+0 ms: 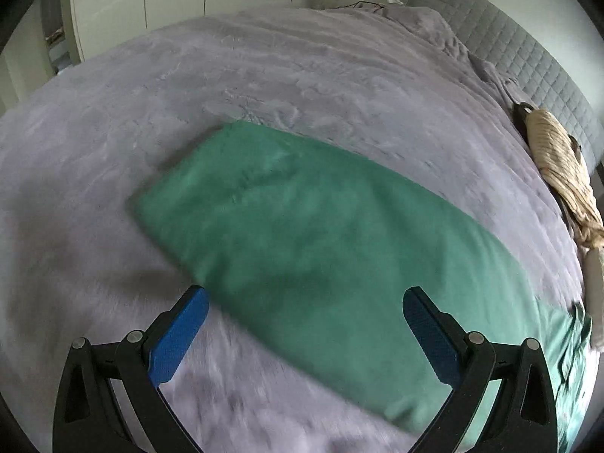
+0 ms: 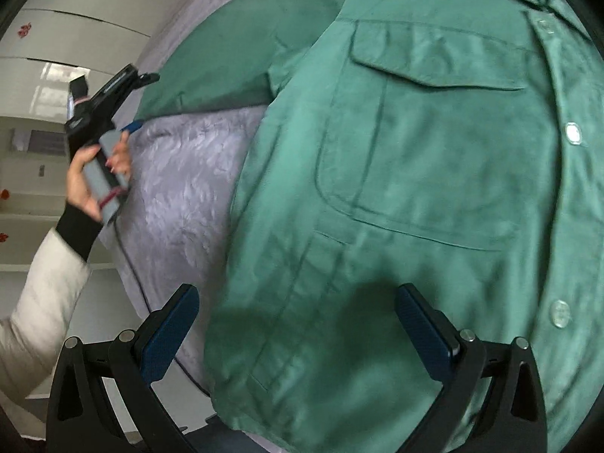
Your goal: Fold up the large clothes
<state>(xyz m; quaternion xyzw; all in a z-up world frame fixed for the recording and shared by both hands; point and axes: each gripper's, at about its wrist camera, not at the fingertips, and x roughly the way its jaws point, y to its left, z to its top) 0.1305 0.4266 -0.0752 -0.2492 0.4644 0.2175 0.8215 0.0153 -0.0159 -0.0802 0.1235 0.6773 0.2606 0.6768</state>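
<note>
A large green button shirt lies front-up on a bed with a lilac cover. In the left wrist view its sleeve stretches flat across the cover. My left gripper is open, just above the sleeve's near edge, holding nothing. My right gripper is open above the shirt's side near the chest pocket, holding nothing. The left gripper also shows in the right wrist view, held in a hand at the sleeve's end.
A beige bundled cloth lies by the grey padded headboard at the right. White wardrobe doors stand beyond the bed. The bed's edge runs below the left hand.
</note>
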